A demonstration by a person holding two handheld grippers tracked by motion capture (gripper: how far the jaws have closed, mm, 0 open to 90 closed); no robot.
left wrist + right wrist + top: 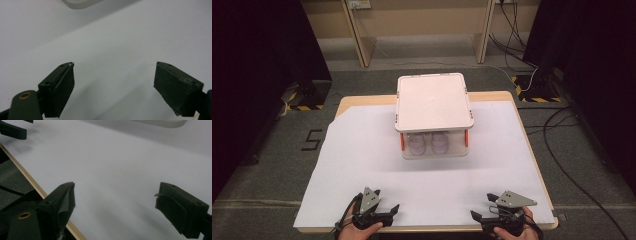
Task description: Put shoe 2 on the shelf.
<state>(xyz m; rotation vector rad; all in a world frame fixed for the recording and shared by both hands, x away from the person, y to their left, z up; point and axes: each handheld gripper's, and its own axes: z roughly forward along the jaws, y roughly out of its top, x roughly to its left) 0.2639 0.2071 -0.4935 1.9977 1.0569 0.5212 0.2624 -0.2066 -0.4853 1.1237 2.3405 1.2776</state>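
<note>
Storage box [434, 117] with white lid [433, 100] was the obvious target: clear plastic body, lid seated on top, orange side latches [402, 142] looked down. It sat mid-table toward the far edge, on the white paper sheet [362, 165] covering the wooden table [362, 100]. Through the clear front wall I could make out two round purplish items [428, 143] inside; couldn't tell what they were.

Left gripper [387, 210] was parked at the near edge, left of the box and well apart from it. Jaws stood wide apart, nothing between them; the left gripper view confirmed bare paper in the gap, with a corner of the box [80, 3] at the top of frame.

Right gripper [479, 216] mirrored it at the near right edge, also spread open and empty. The right gripper view showed the table edge [27, 178] and the box rim [165, 123] far off.

Progress, my read: zero. Lid on, box untouched, both hands at start pose. Everything remained: approach, release latches, lift lid, and whatever followed with the contents.
</note>
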